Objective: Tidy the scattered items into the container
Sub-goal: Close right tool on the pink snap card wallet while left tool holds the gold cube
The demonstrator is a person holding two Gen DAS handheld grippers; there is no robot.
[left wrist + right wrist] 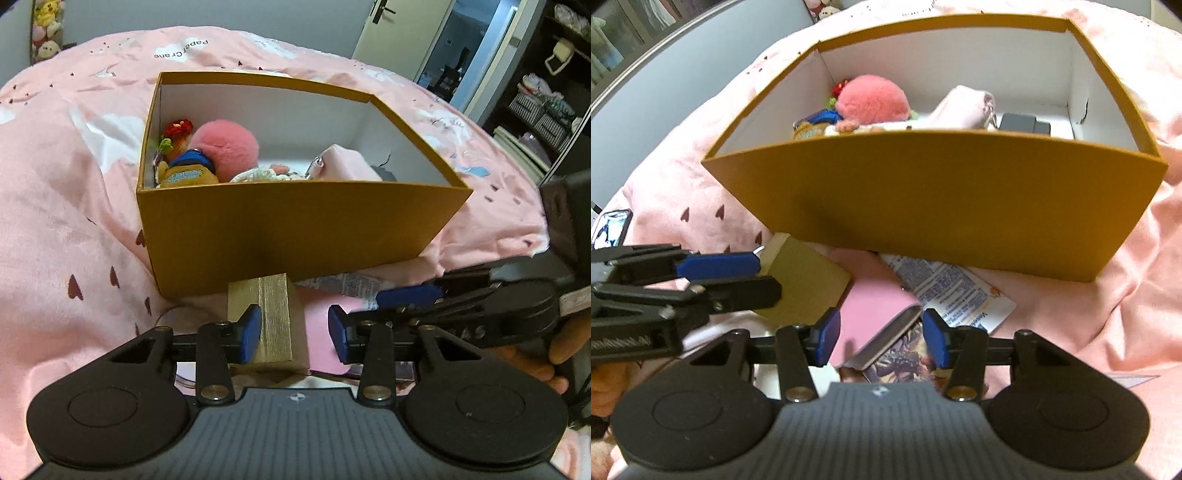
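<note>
**Pink bedspread (74, 221) offering soft, crowded footing for two grabs**

Leftover items are lying just in front of the orange container (295, 236), which is already holding soft toys. The left gripper (293, 332) is standing half-spread around the gold box (275, 314), one pad touching it and the other apart, so closing off-centre is risking a twist and a slip. The right gripper (881, 339), also part-spread, is straddling the pink card (879, 299) and picture card (905, 354); it is risking pinching both, or colliding with its neighbour
</note>
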